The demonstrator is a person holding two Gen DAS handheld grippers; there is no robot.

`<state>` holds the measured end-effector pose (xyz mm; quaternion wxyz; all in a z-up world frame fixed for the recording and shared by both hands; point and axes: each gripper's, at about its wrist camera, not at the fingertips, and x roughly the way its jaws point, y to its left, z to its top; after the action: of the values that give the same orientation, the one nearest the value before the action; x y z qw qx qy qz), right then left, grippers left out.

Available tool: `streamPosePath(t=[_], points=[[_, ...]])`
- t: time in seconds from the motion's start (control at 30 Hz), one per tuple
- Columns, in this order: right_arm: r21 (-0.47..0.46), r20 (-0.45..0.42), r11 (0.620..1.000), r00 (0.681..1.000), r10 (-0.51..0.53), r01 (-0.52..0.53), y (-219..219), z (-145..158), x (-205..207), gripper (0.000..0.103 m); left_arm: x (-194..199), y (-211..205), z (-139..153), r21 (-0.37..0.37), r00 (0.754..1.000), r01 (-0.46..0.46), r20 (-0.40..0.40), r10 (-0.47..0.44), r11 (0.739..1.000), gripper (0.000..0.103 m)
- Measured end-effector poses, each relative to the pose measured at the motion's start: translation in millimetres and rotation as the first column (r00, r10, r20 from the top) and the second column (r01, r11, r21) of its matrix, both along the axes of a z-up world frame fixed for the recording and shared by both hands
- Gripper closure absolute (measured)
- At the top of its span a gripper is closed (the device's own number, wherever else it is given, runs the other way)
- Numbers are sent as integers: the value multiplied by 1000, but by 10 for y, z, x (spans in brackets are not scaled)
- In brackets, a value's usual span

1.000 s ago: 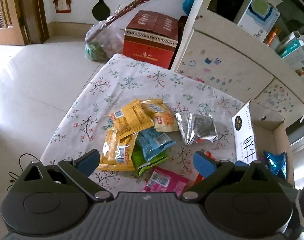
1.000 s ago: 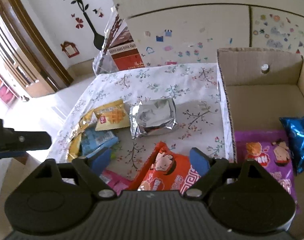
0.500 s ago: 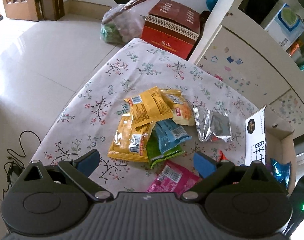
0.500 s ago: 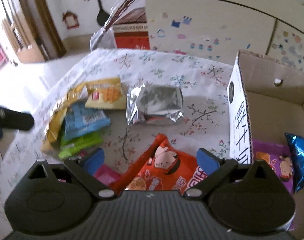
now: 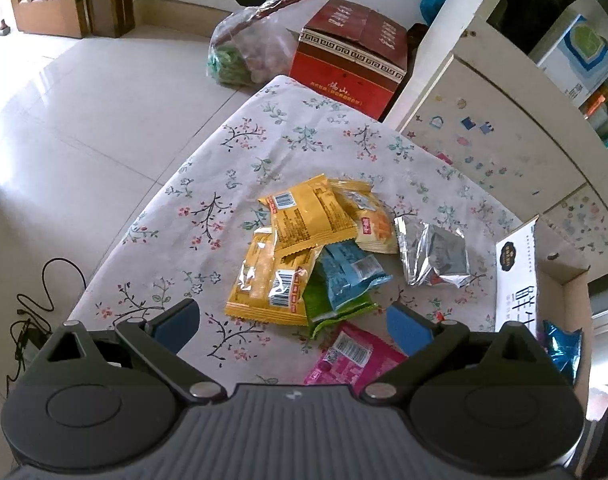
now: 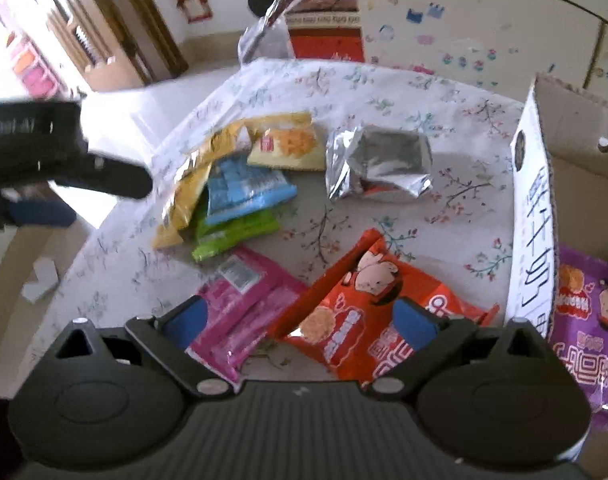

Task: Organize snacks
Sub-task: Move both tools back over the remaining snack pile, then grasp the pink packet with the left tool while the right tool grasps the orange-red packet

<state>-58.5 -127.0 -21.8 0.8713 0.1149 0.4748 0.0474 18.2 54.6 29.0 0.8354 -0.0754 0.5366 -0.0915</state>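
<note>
Right gripper (image 6: 300, 320) jaws wide, just opened, empty above glossy orange snack packet (image 6: 367, 304); left gripper (image 5: 294, 322) likewise gaping, empty

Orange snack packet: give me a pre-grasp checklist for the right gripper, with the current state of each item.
1. Right gripper open, nothing between the jaws: ok.
2. Orange snack packet flat on the table, under the right gripper: ok.
3. Pink packet clear of the orange one: not ok, their edges meet.
4. Cardboard box has free room: ok; only the purple packet and a blue one show.
5. Left gripper out of the way: ok, open over the pile.
</note>
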Motion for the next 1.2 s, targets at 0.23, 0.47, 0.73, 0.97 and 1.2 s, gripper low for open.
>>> streamPosePath(t=[0.23,0.47,0.73,0.97,1.2], points=[[-136,31,989,998,-49,53,29,-145,187,4,-3,-19,-20,-5,1000,18,-13,-18,1000,1],[-36,-91,999,996,7,-10,82,-145,82,3,15,-14,-82,13,999,21,-26,-20,1000,1],[-40,-143,997,988,64,-70,313,-146,-412,3,-16,-122,-277,45,994,73,-79,-69,996,1],[-129,-116,990,992,38,-53,389,-250,-538,3,-72,-354,-462,76,978,184,-115,-175,980,1],[-162,-105,986,994,14,-31,408,-343,-606,7,-159,-612,-625,107,953,291,-115,-279,951,1]])
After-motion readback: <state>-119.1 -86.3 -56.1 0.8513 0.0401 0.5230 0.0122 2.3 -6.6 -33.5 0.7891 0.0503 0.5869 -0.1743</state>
